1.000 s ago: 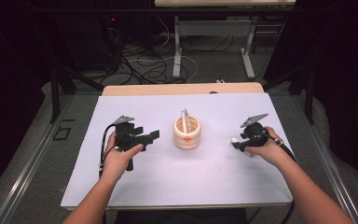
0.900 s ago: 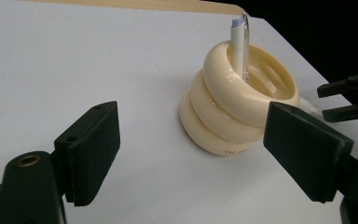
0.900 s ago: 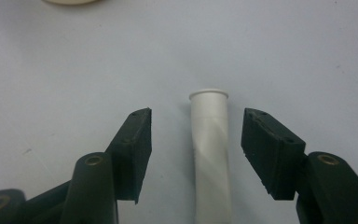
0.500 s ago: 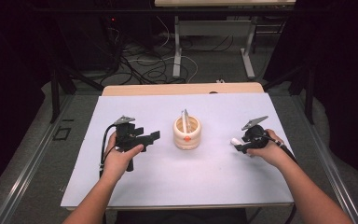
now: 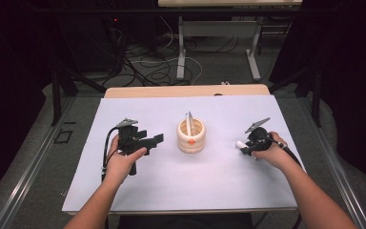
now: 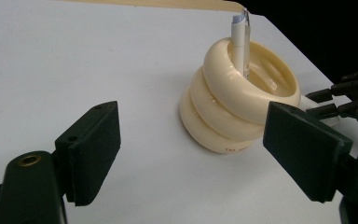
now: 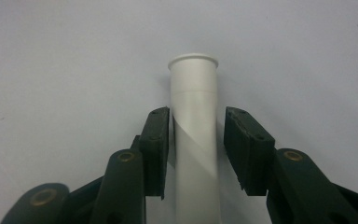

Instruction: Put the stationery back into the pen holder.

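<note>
A cream ringed holder point(image 5: 191, 136) stands mid-table with a white pen point(image 5: 189, 120) upright inside it. My left gripper point(image 5: 153, 139) is open just left of it; in the left gripper view the holder point(image 6: 223, 121) and pen point(image 6: 237, 32) sit beyond the wide-spread jaws of the left gripper point(image 6: 193, 116). My right gripper point(image 5: 244, 145) is low at the table's right, over a white tube point(image 5: 240, 143). In the right gripper view the tube point(image 7: 193, 93) lies on the sheet between the jaws of the right gripper point(image 7: 196, 116). The left pad is against it, with a thin gap at the right pad.
A white sheet point(image 5: 195, 186) covers the table, with a strip of wooden top point(image 5: 186, 90) showing at the far edge. Beyond the table are metal desk legs point(image 5: 180, 52) and loose cables point(image 5: 152, 67) on the floor. The other gripper point(image 6: 349, 93) shows past the holder.
The right hand and its gripper have shifted slightly toward the white tube. The left gripper, holder and pen have not moved.
</note>
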A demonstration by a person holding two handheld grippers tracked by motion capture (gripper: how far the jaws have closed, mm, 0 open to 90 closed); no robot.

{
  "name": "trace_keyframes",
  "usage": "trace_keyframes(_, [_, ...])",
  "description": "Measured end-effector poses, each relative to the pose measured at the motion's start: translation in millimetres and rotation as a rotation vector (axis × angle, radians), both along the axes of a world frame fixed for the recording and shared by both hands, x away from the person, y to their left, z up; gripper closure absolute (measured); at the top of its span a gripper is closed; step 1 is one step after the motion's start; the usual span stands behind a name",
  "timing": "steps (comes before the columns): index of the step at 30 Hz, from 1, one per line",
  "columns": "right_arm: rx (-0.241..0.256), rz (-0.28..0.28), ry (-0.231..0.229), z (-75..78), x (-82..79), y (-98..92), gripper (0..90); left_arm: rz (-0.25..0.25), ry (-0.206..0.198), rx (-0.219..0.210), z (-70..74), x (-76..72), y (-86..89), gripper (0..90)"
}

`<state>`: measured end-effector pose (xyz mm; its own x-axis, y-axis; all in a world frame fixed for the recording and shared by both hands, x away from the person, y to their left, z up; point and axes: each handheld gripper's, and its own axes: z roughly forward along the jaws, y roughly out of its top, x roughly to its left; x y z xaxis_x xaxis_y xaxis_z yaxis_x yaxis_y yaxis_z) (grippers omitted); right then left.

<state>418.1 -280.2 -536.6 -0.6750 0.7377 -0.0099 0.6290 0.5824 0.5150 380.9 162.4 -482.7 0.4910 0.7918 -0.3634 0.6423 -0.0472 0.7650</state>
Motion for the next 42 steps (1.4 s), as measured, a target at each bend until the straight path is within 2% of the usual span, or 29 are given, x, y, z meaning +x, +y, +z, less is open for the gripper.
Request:
trace_keyframes(5, [0.009,-0.001,-0.001,-1.2,-0.5,-0.9,63.8,0.0,0.001,-0.001,0.2,-0.3,-0.5,19.4])
trace_keyframes(6, [-0.001,0.003,0.013,-0.6,-0.6,-1.2,64.3,0.0,0.001,-0.002,0.3,-0.3,-0.5,19.4])
trace_keyframes(10, [0.02,-0.005,0.014,-1.6,-1.8,-0.9,65.7,0.001,0.001,-0.002,0.1,-0.2,-0.4,19.4])
trace_keyframes(15, [-0.006,0.004,0.025,-0.2,-1.1,-1.4,67.5,0.002,-0.003,-0.003,-0.2,-0.2,-1.0,19.4])
trace_keyframes(24, [-0.001,0.003,0.026,-0.4,-1.2,-1.2,68.0,-0.01,-0.002,-0.004,0.8,-0.5,-1.1,19.4])
trace_keyframes(25, [0.016,0.005,0.004,-2.1,-1.2,-1.0,68.0,-0.013,-0.005,-0.004,1.0,-0.5,-1.4,19.4])
trace_keyframes(26, [-0.007,0.006,0.017,-0.4,-1.5,-0.9,68.0,-0.016,-0.005,-0.004,1.4,-0.7,-1.6,19.4])
trace_keyframes(29, [-0.013,-0.006,0.009,-0.4,-2.0,-0.1,68.1,-0.017,-0.005,-0.003,2.3,-1.1,-2.0,19.4])
trace_keyframes(30, [-0.022,0.003,0.023,1.4,-2.2,-0.5,68.1,-0.016,-0.005,-0.005,2.5,-1.2,-2.0,19.4])
trace_keyframes(31, [-0.004,0.007,0.012,0.5,-2.4,-0.1,68.1,-0.011,-0.009,-0.01,2.3,-1.2,-2.4,19.4])
trace_keyframes(42, [0.023,0.013,-0.034,8.2,-6.1,3.5,68.2,-0.016,-0.019,-0.019,5.7,-2.5,-3.3,19.2])
